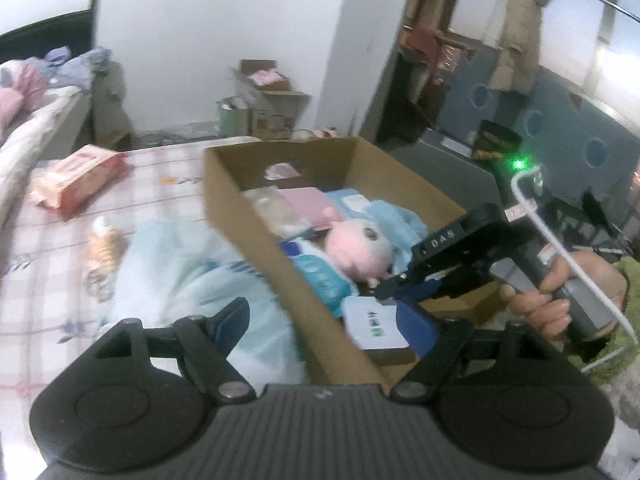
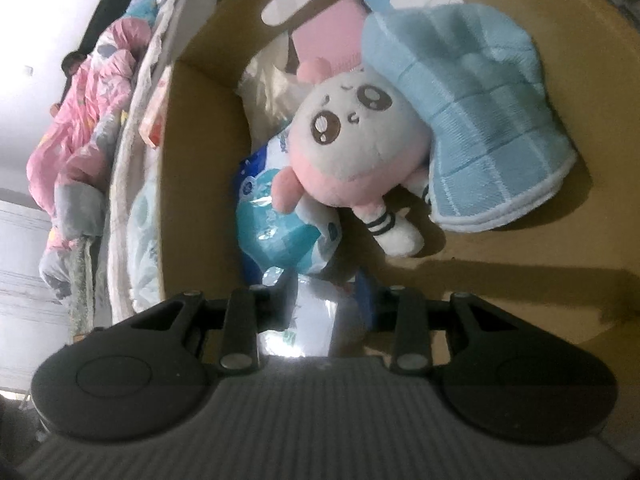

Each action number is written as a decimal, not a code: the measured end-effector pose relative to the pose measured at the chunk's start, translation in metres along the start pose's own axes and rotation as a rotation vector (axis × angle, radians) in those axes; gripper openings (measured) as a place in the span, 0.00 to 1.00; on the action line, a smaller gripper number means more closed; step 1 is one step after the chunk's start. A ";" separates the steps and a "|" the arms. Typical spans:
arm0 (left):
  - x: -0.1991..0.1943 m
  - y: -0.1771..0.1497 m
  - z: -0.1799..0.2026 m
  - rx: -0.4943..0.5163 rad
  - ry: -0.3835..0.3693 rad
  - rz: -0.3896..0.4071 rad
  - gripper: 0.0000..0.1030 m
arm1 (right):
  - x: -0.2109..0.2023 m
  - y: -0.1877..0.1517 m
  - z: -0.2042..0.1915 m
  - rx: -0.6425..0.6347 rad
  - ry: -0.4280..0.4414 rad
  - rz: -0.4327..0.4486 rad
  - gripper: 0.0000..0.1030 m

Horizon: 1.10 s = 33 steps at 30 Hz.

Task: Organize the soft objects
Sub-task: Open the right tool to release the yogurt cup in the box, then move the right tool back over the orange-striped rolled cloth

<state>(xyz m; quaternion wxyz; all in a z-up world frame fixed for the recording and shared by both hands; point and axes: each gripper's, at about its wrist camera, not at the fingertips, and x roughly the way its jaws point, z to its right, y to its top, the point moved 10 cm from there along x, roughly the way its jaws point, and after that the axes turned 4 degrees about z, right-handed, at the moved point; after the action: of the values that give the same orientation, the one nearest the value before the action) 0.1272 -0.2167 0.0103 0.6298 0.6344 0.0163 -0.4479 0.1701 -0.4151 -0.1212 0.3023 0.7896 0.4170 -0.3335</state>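
An open cardboard box [image 1: 224, 200] stands on the checked bed sheet [image 1: 52, 264]. Inside lie a pink-and-white plush toy [image 2: 352, 140], a folded light-blue towel [image 2: 480, 120], a blue tissue pack [image 2: 280, 220] and a pink flat pack [image 2: 332, 36]. My right gripper [image 2: 326, 294] is low in the box's near end, shut on a glossy white packet [image 2: 316, 316]. The left wrist view shows that gripper [image 1: 386, 294], held by a hand [image 1: 540, 304], over the same packet [image 1: 372, 324]. My left gripper [image 1: 324, 320] stands open above the box's near wall and a light-blue cloth [image 1: 192, 280], holding nothing.
On the sheet lie an orange-red wipes pack [image 1: 80, 176] and a small striped toy [image 1: 104, 244]. Pink bedding [image 2: 88, 120] is heaped beside the box. More cardboard boxes [image 1: 268, 92] stand on the floor by the wall. A coat [image 1: 520, 32] hangs at the back right.
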 end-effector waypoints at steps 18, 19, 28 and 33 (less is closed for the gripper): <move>-0.029 -0.037 -0.074 -0.189 0.109 -0.005 0.79 | 0.009 -0.032 -0.022 -0.086 0.042 -0.089 0.26; -0.029 -0.037 -0.073 -0.184 0.112 -0.004 0.79 | 0.008 -0.033 -0.022 -0.086 0.039 -0.092 0.26; -0.032 -0.043 -0.078 -0.155 0.160 0.007 0.87 | -0.019 -0.034 -0.037 -0.190 -0.065 -0.009 0.38; -0.039 -0.043 -0.091 -0.162 0.190 0.025 0.88 | -0.051 -0.020 -0.063 -0.284 -0.099 0.108 0.49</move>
<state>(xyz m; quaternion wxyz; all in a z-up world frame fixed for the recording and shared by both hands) 0.1285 -0.1126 -0.0179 0.6802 0.6212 0.1041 -0.3750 0.1478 -0.3815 -0.0484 0.4488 0.7428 0.4014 -0.2928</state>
